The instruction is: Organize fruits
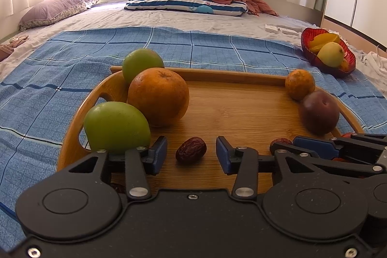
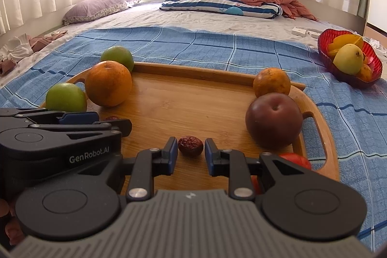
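A wooden tray [image 1: 241, 108] [image 2: 188, 100] lies on a blue checked cloth on the bed. In the left wrist view, my left gripper [image 1: 191, 152] is open, with a wrinkled red date [image 1: 191, 153] lying on the tray between its blue pads, clear of both. In the right wrist view, my right gripper [image 2: 191, 151] is open around a second date [image 2: 190, 146], with narrow gaps on each side. Two green apples [image 1: 116, 127] [image 1: 141, 64] and a big orange [image 1: 158, 96] sit at the tray's left. A small orange [image 2: 272, 82] and a dark plum [image 2: 273, 120] sit at its right.
A red glass bowl [image 1: 307, 35] [image 2: 324, 40] holding yellow fruit stands on the cloth at the far right. A red fruit [image 2: 295, 160] peeks out beside the right gripper. Pillows and a pink quilt lie at the head of the bed.
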Demonstrator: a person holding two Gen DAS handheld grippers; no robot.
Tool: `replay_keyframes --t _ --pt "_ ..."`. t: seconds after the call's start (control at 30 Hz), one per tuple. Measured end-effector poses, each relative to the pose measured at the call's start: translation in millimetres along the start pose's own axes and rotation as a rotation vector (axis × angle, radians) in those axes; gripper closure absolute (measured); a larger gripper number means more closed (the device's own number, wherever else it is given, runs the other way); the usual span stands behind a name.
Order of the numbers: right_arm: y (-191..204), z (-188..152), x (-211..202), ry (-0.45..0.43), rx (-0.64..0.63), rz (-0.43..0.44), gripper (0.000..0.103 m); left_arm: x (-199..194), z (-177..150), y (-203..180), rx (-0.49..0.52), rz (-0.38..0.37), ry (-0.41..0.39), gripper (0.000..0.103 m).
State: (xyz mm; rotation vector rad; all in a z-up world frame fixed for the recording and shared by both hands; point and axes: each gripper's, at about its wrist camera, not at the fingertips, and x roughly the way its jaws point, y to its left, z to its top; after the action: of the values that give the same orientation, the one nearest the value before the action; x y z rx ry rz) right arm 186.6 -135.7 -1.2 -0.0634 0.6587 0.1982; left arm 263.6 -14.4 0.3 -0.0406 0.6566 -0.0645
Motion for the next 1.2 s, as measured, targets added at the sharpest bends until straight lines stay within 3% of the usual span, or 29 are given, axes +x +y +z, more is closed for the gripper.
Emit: replay_keyframes --t 0.03,0.6,0.83,1.2 --pt "0 0 -1 -0.001 0.001 0.001 0.06 -1 0 0 -0.002 0.001 -0.001 0.057" --pt "-11 3 -27 -0.051 0.027 -0.012 0.052 -34 8 2 -0.021 -0.04 -0.046 0.036" --pt "-21 3 -38 -0.069 0.06 -0.04 0.042 -51 9 0 0.009 -0.003 -0.101 0.008" --pt "-19 1 -57 -0.116 0.043 -0.06 0.028 -68 9 7 0.005 0.024 -0.113 0.003"
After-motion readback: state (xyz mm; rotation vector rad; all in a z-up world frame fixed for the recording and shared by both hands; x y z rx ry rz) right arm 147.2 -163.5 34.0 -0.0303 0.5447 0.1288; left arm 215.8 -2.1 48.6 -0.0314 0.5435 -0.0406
